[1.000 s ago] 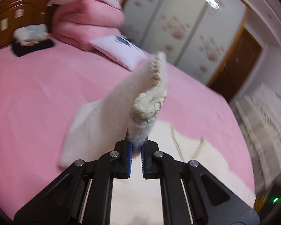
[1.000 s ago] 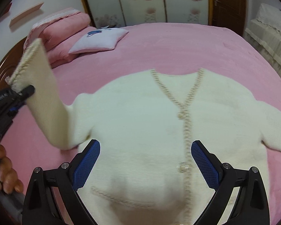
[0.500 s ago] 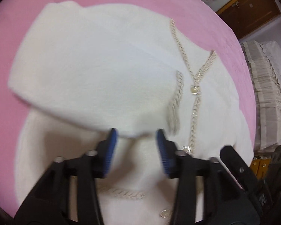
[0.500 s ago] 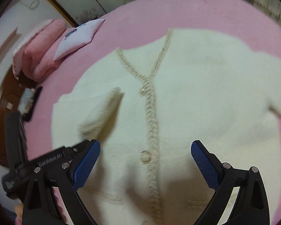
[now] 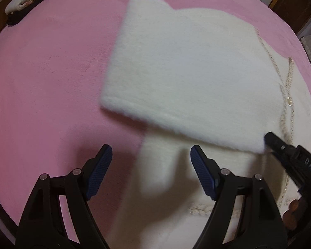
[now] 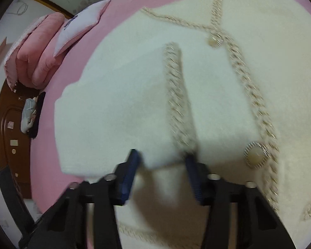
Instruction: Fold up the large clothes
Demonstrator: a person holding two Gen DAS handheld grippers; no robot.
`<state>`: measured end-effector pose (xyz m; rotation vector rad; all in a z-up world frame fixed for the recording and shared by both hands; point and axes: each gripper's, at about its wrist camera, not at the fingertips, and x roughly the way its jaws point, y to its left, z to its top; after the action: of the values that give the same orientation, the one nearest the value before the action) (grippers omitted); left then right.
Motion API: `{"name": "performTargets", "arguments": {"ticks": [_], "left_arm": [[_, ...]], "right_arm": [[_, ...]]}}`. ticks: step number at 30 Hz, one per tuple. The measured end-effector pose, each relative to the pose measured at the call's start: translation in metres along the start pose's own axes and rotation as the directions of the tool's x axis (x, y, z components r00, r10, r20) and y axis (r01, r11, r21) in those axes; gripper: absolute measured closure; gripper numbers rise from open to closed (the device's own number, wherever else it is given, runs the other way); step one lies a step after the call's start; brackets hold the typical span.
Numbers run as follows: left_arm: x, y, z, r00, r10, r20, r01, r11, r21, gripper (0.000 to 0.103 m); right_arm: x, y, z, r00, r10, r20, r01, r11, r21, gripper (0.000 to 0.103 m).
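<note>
The cream cardigan [image 6: 248, 87] lies face up on the pink bed [image 5: 43, 78], and its sleeve [image 5: 184, 76], lifted a second ago, now lies folded across the chest. The left hand-held gripper [image 5: 151, 170] has let go of the cuff: its jaws are spreading, with nothing pressed between them. The right hand-held gripper [image 6: 161, 172] has come down to the braided cuff edge [image 6: 176, 95] and is closing on the sleeve's lower corner, apparently to straighten it. One sleeve is in; the other remains.
</note>
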<state>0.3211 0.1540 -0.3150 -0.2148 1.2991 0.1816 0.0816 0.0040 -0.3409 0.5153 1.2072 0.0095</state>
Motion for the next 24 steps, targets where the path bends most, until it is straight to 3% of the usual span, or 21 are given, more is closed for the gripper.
{"name": "performTargets", "arguments": {"ticks": [1,3,5,8,11,15,18,20,22,24], "left_arm": [[0.002,0.002,0.001,1.0,0.002,-0.005,-0.002,1.0,0.004,0.027],[0.006,0.007,0.004,1.0,0.016,-0.011,-0.016,1.0,0.015,0.027],[0.008,0.007,0.005,1.0,0.024,-0.014,-0.023,1.0,0.018,0.027],[0.014,0.012,0.013,0.999,0.017,-0.031,-0.017,1.0,0.008,0.027],[0.012,0.018,0.015,1.0,0.01,-0.028,-0.01,1.0,-0.006,0.027],[0.011,0.019,0.013,1.0,0.012,-0.017,-0.012,1.0,-0.004,0.027],[0.011,0.015,0.007,1.0,0.027,-0.011,-0.027,1.0,0.006,0.027],[0.011,0.011,0.005,0.999,0.045,-0.007,-0.045,0.999,0.009,0.027],[0.013,0.005,-0.001,0.998,0.061,-0.002,-0.061,0.998,0.007,0.027],[0.013,-0.006,-0.002,0.997,0.072,0.001,-0.072,0.997,0.013,0.027]], "right_arm": [[0.003,0.003,0.003,1.0,0.013,0.003,-0.013,1.0,-0.002,0.093],[0.002,0.007,0.01,0.999,0.029,0.028,-0.029,0.999,0.013,0.095],[-0.016,0.013,0.017,0.992,0.051,0.117,-0.051,0.999,-0.007,0.095],[-0.058,0.025,0.03,0.968,0.083,0.235,-0.066,0.995,-0.081,0.095],[-0.1,0.03,0.041,0.936,0.079,0.344,-0.029,0.989,-0.146,0.096],[-0.144,0.022,0.045,0.878,-0.071,0.473,0.189,0.96,-0.208,0.096],[-0.151,-0.016,0.043,0.839,-0.196,0.507,0.324,0.929,-0.177,0.095],[-0.141,-0.048,0.042,0.834,-0.271,0.481,0.377,0.916,-0.137,0.095],[-0.118,-0.083,0.037,0.844,-0.322,0.43,0.402,0.909,-0.108,0.091],[-0.086,-0.123,0.037,0.836,-0.426,0.345,0.482,0.871,-0.091,0.07]]}}
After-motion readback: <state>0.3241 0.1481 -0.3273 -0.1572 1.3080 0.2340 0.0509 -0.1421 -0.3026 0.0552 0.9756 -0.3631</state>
